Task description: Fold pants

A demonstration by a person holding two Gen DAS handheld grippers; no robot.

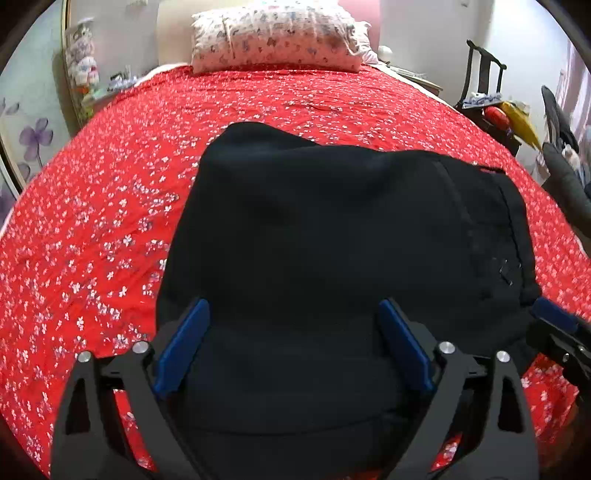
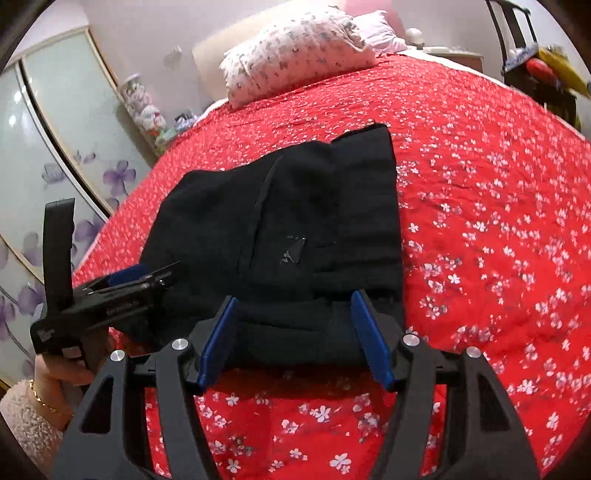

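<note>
Floral pillow (image 1: 277, 35) on red bedspread (image 1: 92, 221)

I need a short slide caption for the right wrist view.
Open right gripper at the near edge of folded black pants on a red floral bedspread.

Black pants (image 2: 295, 221), folded into a compact rectangular bundle, lying flat on red floral bedspread (image 2: 480, 184)

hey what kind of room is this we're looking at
Most likely a home bedroom. A bed with a red floral bedspread fills the view, a patterned pillow lies at its head, and sliding doors with purple flowers run alongside, probably a wardrobe. Black pants lie folded on the bed.
</note>
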